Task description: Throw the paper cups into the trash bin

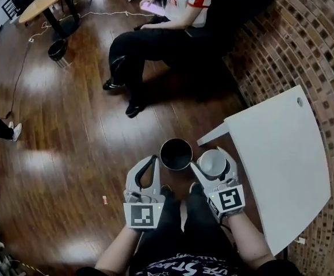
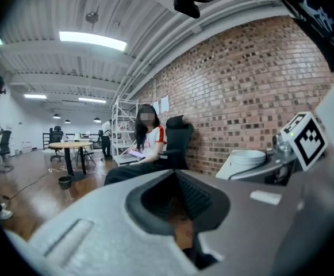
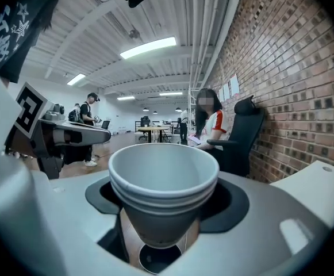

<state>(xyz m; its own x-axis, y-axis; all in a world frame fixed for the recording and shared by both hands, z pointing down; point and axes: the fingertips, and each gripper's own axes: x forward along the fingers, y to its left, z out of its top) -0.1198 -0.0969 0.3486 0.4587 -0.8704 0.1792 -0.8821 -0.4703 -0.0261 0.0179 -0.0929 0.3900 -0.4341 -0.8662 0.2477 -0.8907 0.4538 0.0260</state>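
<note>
Right claw [image 1: 214, 156] grasps stacked paper cups [image 3: 162, 174] just right of the trash bin [image 1: 163, 152]. Left claw [image 1: 152, 160], clenched and empty, hangs just left of it. White bench [image 1: 281, 154] stands farther right.

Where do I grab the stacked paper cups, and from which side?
Grip the paper cups across the tapered wall below the rolled rims, coming in roughly level from the side. They stand upright, mouth up, so the widening wall and the rims should keep the stack from slipping down. The right claw holds them that way now.
</note>
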